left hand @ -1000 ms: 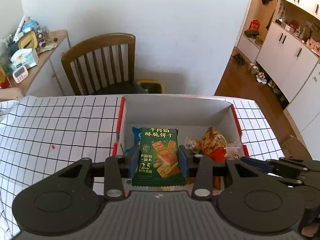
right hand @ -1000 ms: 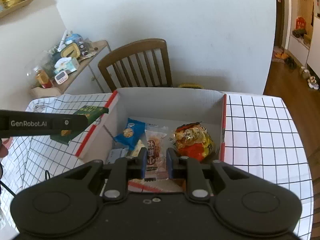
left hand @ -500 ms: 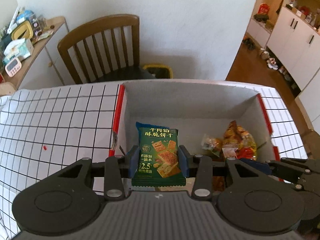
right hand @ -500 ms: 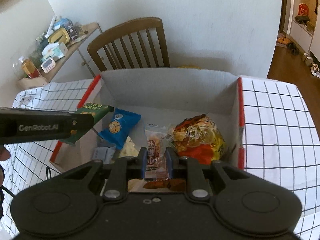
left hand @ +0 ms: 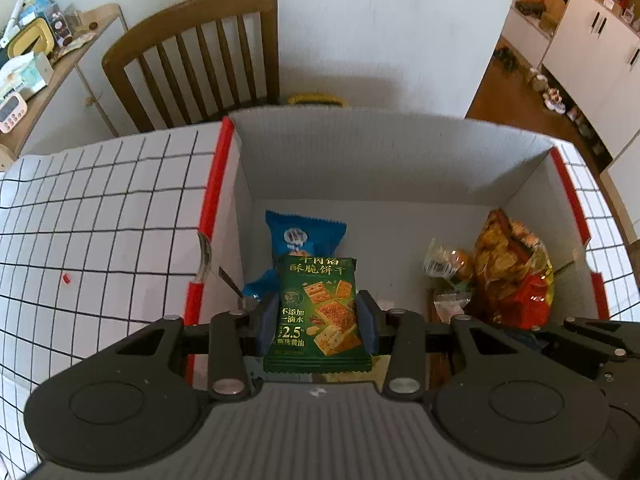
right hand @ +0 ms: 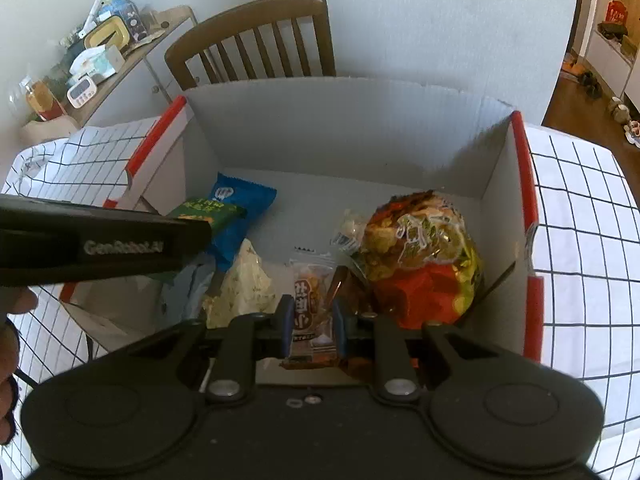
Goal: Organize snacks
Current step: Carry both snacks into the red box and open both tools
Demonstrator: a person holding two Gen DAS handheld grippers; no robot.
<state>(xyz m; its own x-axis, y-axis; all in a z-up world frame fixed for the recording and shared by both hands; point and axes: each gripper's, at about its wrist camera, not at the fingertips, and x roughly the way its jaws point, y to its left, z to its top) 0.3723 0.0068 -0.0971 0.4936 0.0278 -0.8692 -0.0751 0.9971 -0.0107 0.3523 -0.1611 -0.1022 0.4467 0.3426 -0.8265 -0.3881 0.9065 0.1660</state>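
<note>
The table (left hand: 100,216) wears a white cloth ruled in thin black squares, and a small red scrap (left hand: 66,278) lies on it at about 9 o'clock in the left wrist view. On the cloth stands an open cardboard box (left hand: 360,152), white inside, with red top edges along its left and right walls. Behind it, at 11 o'clock, a brown wooden chair (left hand: 200,52) with a slatted back stands against a plain white wall (left hand: 380,20), and a yellow-rimmed bin (left hand: 316,99) peeks out just beyond the box's far wall. At 10 o'clock a low wooden-topped cabinet (left hand: 76,56) carries clutter: a tissue pack, a small white timer, a yellow case. At 2 o'clock the room opens onto a wooden floor (left hand: 512,88) with white cupboards (left hand: 592,52) and a few shoes along the wall.

The left gripper (left hand: 318,320) pinches a green cracker packet (left hand: 318,312) by its sides, the blue pads pressed against it, holding it upright above the left part of the box. Below and behind it a blue snack packet (left hand: 304,236) lies on the box floor. At 3 o'clock inside the box sits a large orange and red bag (left hand: 512,272) with a small clear-wrapped snack (left hand: 444,264) touching its left side.

The right gripper (right hand: 310,320) is clamped on a small clear packet of brown snacks (right hand: 310,300), held over the box's near middle. Beside it at 9 o'clock lies a pale crumpled packet (right hand: 240,288). The left gripper's black arm crosses that view from the left edge
</note>
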